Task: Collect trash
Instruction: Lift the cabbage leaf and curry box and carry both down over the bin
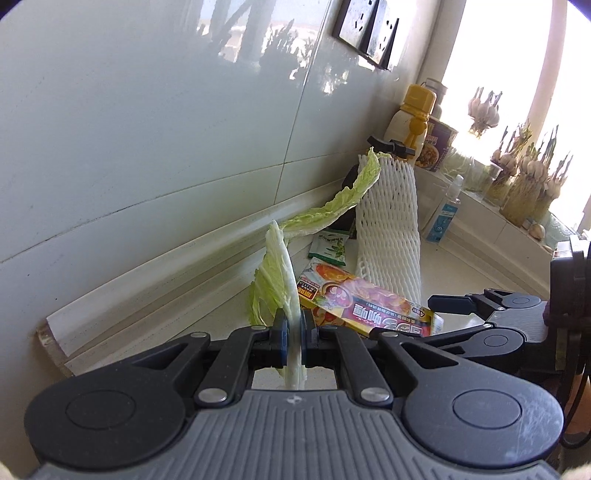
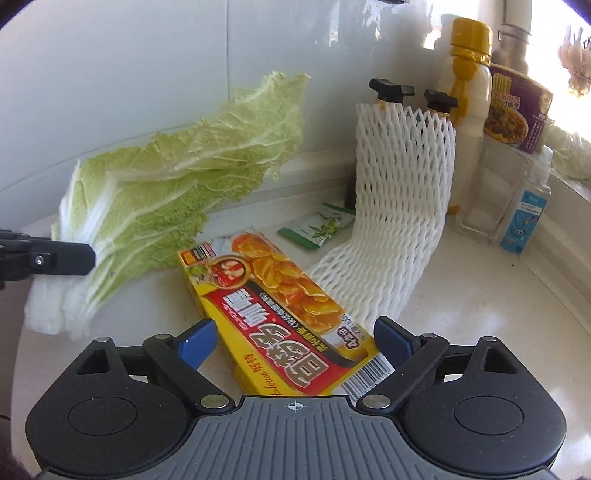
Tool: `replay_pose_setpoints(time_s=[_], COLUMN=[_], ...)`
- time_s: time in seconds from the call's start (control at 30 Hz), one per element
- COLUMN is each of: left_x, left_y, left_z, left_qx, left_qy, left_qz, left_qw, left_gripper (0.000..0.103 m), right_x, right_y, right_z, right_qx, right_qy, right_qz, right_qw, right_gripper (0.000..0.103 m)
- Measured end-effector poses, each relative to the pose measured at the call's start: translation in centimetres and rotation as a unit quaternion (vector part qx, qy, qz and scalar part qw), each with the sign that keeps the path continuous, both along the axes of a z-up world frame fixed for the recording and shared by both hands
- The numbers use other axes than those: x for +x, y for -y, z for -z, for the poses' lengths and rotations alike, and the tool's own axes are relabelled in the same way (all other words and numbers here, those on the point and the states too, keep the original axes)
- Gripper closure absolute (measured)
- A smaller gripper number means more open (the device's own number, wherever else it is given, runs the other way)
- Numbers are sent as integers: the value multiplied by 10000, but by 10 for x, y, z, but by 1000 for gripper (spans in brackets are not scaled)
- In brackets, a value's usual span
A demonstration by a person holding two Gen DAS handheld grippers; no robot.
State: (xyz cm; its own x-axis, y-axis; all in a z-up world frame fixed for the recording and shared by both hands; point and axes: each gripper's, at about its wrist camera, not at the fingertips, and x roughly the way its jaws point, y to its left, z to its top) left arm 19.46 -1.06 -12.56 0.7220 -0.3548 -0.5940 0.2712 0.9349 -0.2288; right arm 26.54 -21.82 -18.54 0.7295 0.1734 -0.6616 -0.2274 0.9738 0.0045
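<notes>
My left gripper (image 1: 293,332) is shut on the white stalk of a cabbage leaf (image 1: 277,273), holding it up off the counter near the wall. In the right wrist view the same leaf (image 2: 166,177) hangs at the left, with the left gripper (image 2: 74,258) clamped on its stalk. A yellow curry box (image 2: 280,314) lies flat on the counter. My right gripper (image 2: 295,339) stands open, its blue pads on either side of the box's near end. Behind the box, a white foam net (image 2: 399,206) leans on two black-capped bottles and a green sachet (image 2: 321,229) lies flat.
A yellow-capped bottle (image 2: 465,110), a purple noodle cup (image 2: 517,114) and a small clear spray bottle (image 2: 524,214) stand in the back corner. Garlic bulbs (image 1: 524,177) line the window sill. The tiled wall (image 1: 147,129) runs close along the left, with sockets (image 1: 369,33) on it.
</notes>
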Motion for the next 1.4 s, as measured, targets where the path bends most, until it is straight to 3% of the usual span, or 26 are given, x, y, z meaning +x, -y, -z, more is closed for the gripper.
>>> replay_pose_setpoints(time_s=[0.1,0.3,0.43,0.67,0.8,0.93,1.23,1.4], left_x=[2,4,5,8,9,13,17,13], left_y=[-1,4,9,18,25,33,32,33], left_z=[3,10,15,23,30,36,39,36], left_qx=[-35,-41,-7,-11,22,38,-68,-55], left_qy=[-58,-178,-228,-366,-466,-579,-701,-678], left_qz=[-20,22,131,268,423,522,432,373], left_qw=[10000,9998,9997,9990,9980,9969,9966,9970], left_gripper=[97,97,97,97,97,98,97,98], right_x=[1,-1,-2,5,4,2,-2,-4], right_y=[5,1,22,57,57,51,65,66], right_z=[2,6,-5,0,16,20,31,28], right_qx=[176,25,1127,1725,1845,2402,3502,3674], right_qy=[-27,-109,-472,-538,-731,-894,-1229,-1229], right_qz=[3,-199,-419,344,426,272,610,762], right_qw=[9998,9997,9916,9829,9792,9662,9266,9187], right_gripper=[9,8,11,12,34,58,75,84])
